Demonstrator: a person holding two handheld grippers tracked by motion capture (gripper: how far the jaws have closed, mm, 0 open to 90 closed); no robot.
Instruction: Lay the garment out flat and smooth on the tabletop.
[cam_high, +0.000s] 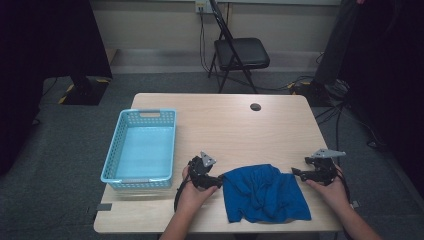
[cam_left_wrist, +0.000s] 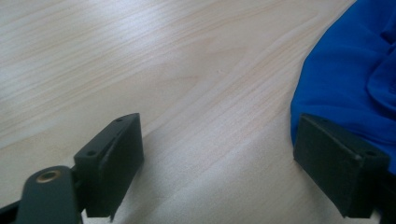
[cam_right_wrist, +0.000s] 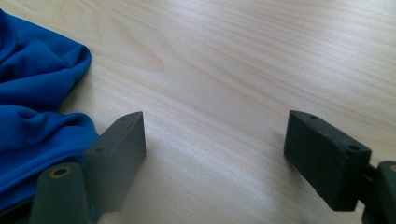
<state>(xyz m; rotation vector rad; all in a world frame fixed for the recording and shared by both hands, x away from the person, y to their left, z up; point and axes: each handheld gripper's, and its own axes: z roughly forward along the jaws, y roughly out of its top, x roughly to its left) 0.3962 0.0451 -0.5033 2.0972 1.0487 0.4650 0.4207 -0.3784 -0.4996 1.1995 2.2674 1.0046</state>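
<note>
A crumpled blue cloth (cam_high: 262, 192) lies on the wooden table (cam_high: 235, 127) near its front edge. My left gripper (cam_high: 216, 181) rests low at the cloth's left edge, open, with bare wood between its fingers; in the left gripper view (cam_left_wrist: 217, 158) the cloth (cam_left_wrist: 355, 84) lies just beyond the right finger (cam_left_wrist: 336, 163). My right gripper (cam_high: 296, 172) sits at the cloth's right edge, also open over bare wood. In the right gripper view (cam_right_wrist: 215, 156) the cloth (cam_right_wrist: 37, 93) lies beside and behind the left finger (cam_right_wrist: 116, 154).
A light blue plastic basket (cam_high: 141, 149) stands on the left part of the table, with nothing in it. A dark round hole (cam_high: 255, 106) marks the far side of the tabletop. Behind the table stands a black folding chair (cam_high: 237, 52), with cables on the floor at right.
</note>
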